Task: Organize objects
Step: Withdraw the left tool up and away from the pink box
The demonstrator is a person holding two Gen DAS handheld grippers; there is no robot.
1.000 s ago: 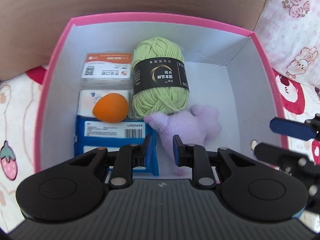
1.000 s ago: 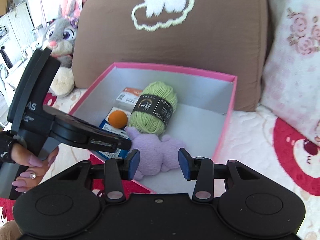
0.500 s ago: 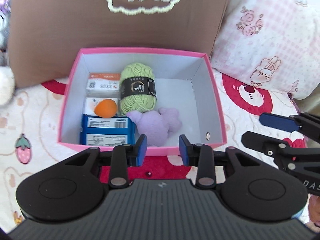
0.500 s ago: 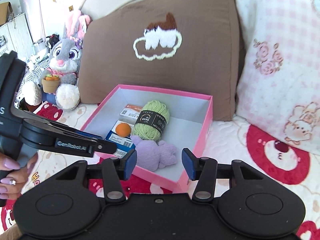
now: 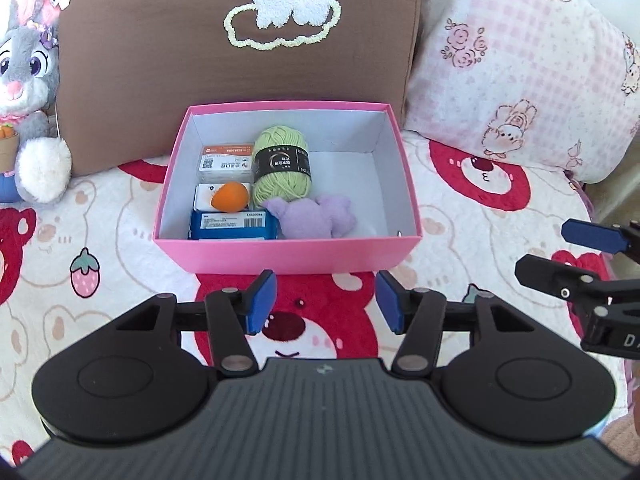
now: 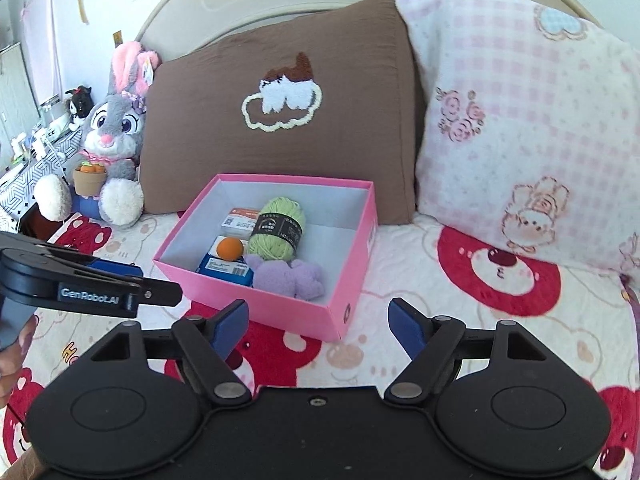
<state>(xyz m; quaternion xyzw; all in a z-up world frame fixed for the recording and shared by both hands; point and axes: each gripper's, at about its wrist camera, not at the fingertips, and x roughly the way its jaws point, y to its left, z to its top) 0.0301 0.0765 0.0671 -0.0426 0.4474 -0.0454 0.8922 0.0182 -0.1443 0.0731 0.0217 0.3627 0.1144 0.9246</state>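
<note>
Pink cardboard box [image 5: 288, 254]: we see it on the bear-print blanket [image 5: 472, 216], against the brown cushion [image 5: 160, 60].
Contents: green yarn ball [image 5: 282, 168], purple plush toy [image 5: 316, 216], orange egg-shaped sponge [image 5: 230, 197], blue packet [image 5: 234, 225].
Left gripper [image 5: 326, 300]: jaws just been opening, nothing between.
Right gripper [image 6: 318, 324]: jaws likewise just been opening, empty.

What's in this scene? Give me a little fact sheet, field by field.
Container: open pink cardboard box on a bear-print bedspread
Inside: green yarn ball, purple plush toy, orange egg-shaped sponge, blue packet, orange-topped packet
Behind: brown pillow
Left gripper: open, holding nothing
Right gripper: open, holding nothing
</note>
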